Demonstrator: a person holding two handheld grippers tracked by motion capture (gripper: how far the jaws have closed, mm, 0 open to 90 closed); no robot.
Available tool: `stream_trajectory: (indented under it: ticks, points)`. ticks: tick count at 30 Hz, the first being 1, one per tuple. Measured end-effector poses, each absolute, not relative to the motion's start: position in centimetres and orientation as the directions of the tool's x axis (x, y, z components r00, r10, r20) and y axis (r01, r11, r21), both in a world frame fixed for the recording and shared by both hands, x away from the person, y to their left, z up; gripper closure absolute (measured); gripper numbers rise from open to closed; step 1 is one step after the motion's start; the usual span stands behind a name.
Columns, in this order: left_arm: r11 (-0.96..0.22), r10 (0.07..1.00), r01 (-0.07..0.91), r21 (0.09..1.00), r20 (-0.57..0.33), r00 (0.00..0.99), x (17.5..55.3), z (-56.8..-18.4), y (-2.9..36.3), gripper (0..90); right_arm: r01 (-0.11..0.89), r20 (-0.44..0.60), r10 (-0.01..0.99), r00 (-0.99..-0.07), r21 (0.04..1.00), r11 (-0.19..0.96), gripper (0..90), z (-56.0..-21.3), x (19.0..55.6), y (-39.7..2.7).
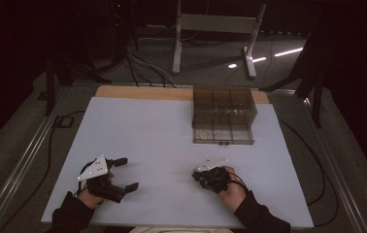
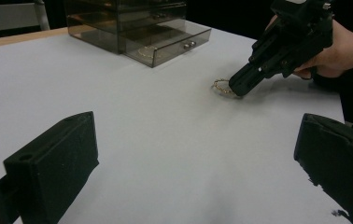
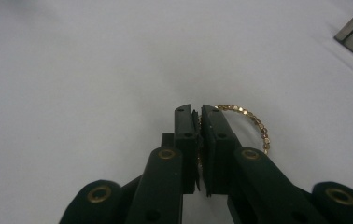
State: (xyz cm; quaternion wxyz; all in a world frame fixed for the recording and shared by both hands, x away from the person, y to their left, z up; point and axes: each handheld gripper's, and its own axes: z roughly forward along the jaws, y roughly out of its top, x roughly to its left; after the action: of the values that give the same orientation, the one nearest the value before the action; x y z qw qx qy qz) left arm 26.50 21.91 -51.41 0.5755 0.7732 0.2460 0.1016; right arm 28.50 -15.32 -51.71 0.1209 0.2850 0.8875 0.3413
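A gold beaded bracelet lies on the white table, and its near side runs in between the jaws of my right gripper. Those jaws are pressed together on the beads, tips down at the table surface. In the left gripper view the same right gripper points down at the bracelet, held by a hand in a dark sleeve. My left gripper rests at the table's front left, jaws wide apart with nothing between them. The right gripper sits front centre-right.
A smoky clear drawer box stands at the back right of the table, its bottom drawer pulled out toward me. Cables trail along both sides of the table. A metal stand's legs are on the floor beyond.
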Motion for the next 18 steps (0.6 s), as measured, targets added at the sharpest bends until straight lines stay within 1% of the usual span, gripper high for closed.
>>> stream_trajectory:
  ticks: [8,18]
  points:
    - [-0.225,0.496,0.261,0.939,-0.120,0.860,26.5,-51.4,21.8,0.7,0.430,-0.002,0.595,-0.804,0.688,0.584,85.9,-50.9,28.6,-15.7]
    - [-0.222,0.496,0.263,0.939,-0.123,0.859,26.5,-51.4,21.8,0.7,0.413,-0.016,0.590,-0.807,0.699,0.584,85.9,-49.7,28.9,-15.8]
